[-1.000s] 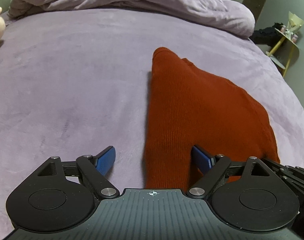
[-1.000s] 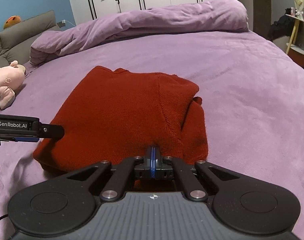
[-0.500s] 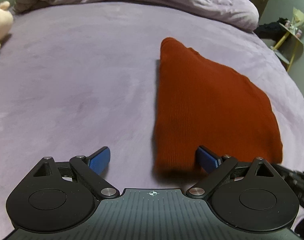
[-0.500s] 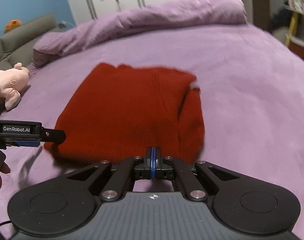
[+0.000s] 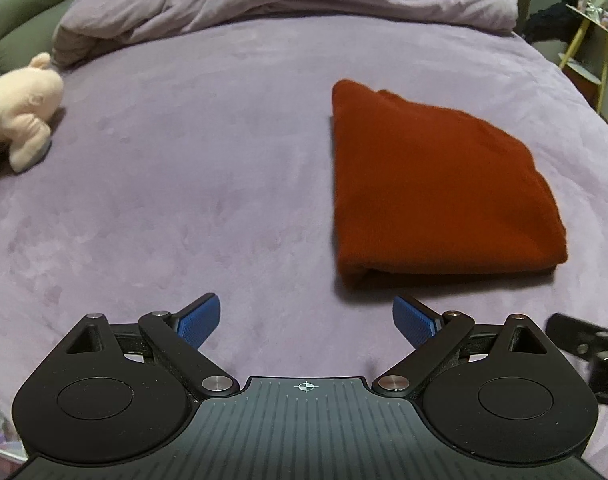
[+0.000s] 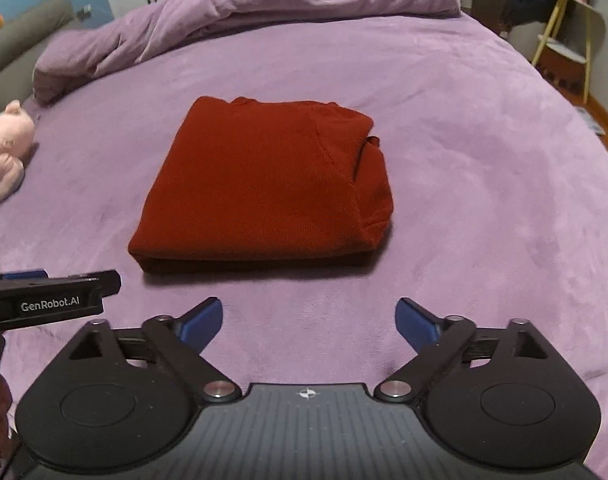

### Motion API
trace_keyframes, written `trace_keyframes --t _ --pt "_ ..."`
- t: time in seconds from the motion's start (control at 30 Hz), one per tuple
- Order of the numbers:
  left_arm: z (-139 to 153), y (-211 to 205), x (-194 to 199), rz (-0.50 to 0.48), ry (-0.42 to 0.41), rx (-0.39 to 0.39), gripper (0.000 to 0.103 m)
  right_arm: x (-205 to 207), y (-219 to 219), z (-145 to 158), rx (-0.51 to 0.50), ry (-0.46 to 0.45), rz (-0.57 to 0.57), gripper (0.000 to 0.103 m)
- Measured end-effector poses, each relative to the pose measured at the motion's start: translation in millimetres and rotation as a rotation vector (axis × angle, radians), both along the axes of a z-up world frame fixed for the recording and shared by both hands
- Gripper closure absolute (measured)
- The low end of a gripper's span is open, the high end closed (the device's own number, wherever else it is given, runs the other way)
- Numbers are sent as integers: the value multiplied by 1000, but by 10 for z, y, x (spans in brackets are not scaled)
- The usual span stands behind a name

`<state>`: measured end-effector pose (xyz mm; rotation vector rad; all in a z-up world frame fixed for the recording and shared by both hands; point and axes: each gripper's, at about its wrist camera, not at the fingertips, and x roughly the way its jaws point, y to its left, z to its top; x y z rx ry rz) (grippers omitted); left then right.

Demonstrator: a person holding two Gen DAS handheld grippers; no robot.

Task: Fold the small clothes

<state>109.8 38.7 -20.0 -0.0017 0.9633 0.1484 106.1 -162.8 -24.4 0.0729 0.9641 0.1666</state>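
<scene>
Red knit garment (image 6: 264, 188), folded, laid at frame centre on purple bed (image 6: 464, 160); right gripper (image 6: 309, 320) jaws opening, left gripper (image 5: 304, 320) spread, both empty; withdrawal best kept clear of near edge

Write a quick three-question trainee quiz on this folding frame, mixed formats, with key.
1. True or false: the red sweater lies folded on the purple bed cover.
2. The right gripper holds: A) a sleeve B) nothing C) the toy
3. Fill in: the pink plush toy lies to the ____ of the sweater in both views.

Key: 1 true. 2 B; its jaws are opening, nothing between them, and the left gripper is empty too. 3 left.
</scene>
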Motion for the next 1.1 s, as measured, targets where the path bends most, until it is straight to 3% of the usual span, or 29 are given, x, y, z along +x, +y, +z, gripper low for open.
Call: trace_keyframes --t 0.23,0.4,0.57,1.1 --pt "116 -107 13 -29 6 70 6 79 43 -8 -5 83 -24 8" --pt "153 -92 12 -44 13 -19 6 115 14 -40 -37 127 -76 8" --pt "164 -107 67 -59 57 -28 6 123 32 -32 -63 122 -77 8" --pt "192 -108 74 -56 46 -9 6 197 65 25 -99 104 -82 8"
